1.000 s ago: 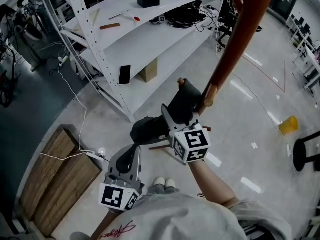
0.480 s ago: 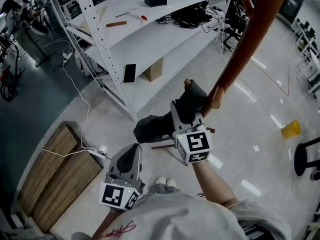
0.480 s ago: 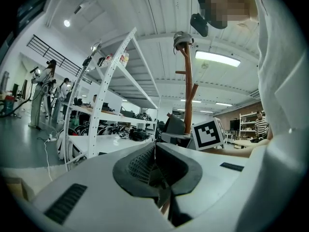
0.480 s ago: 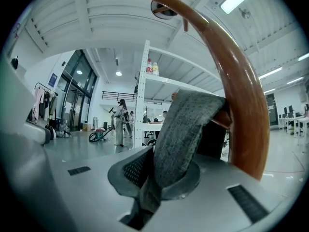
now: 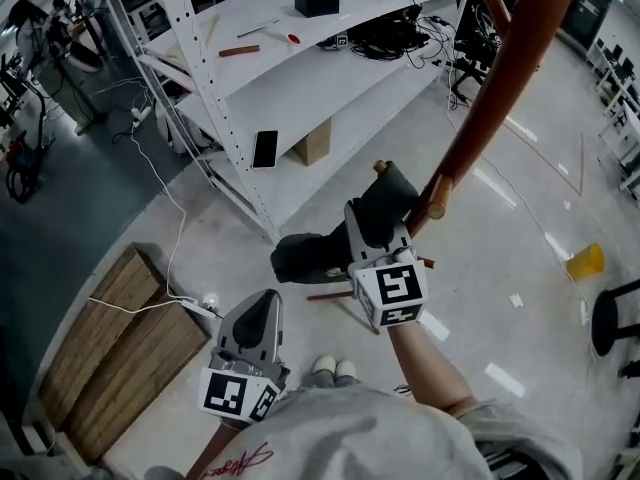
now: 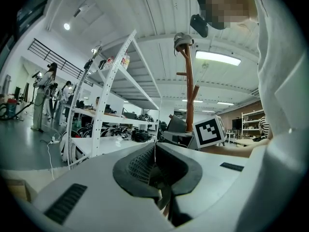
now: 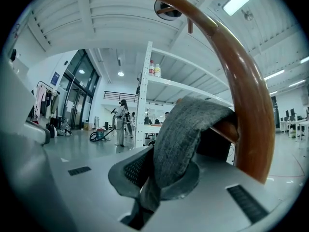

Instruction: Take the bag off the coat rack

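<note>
At your far left a wooden pallet (image 5: 120, 353) lies on the floor. A white cable (image 5: 165, 268) runs past it toward the white shelving (image 5: 300, 88), where a phone (image 5: 265, 149) rests on the lower board. Your left gripper (image 6: 155, 157) is held low and close to your body, clenched with its pads pressed against each other, and it is apart from the bag. The bag (image 5: 308, 256) is just beyond it and to the right, dark and soft, hanging beside the coat rack and not yet taken off. Its grey strap (image 5: 388, 196) rises from the bag and loops over a short peg (image 5: 437, 196) on the coat rack (image 5: 500, 98), a reddish-brown wooden pole that runs up across the upper right of the head view. Your right gripper (image 7: 155, 173) has just been closing and now grasps that strap. In the right gripper view the grey band comes down off the peg and passes between the two jaws, which pinch it from both sides. Farther right a yellow container (image 5: 585, 261) sits on the pale floor, and a black stool (image 5: 612, 318) stands at the edge.
</note>
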